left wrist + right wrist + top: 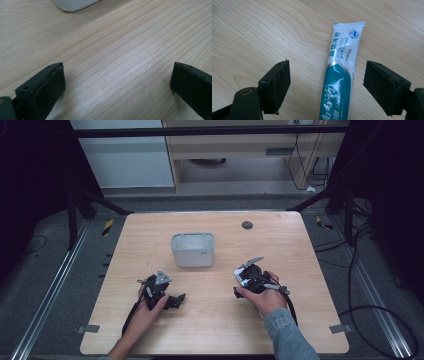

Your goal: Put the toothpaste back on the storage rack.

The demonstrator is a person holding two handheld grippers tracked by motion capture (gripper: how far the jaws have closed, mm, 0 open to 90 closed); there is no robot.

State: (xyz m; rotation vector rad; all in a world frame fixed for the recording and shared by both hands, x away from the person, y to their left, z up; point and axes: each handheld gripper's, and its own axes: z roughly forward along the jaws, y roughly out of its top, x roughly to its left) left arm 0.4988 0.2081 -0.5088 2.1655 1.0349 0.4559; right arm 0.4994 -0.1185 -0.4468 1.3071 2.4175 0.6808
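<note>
A toothpaste tube point(339, 75), white at its flat crimped end and teal lower down, lies flat on the wooden table. It sits between the two black jaws of my right gripper point(327, 70), which stands open with a gap of bare wood on either side of the tube. In the high view the right gripper point(248, 275) is held at the table's right of centre. My left gripper point(117, 75) is open wide over bare wood, with nothing between its jaws. From above, the left gripper point(159, 285) rests at the front left.
A white rectangular container point(193, 250) stands mid-table, beyond both grippers; its lower corner point(75, 5) shows ahead of the left jaws. A small dark round spot point(247, 225) marks the table's far side. The wooden table point(210, 330) ends in floor rails on both sides.
</note>
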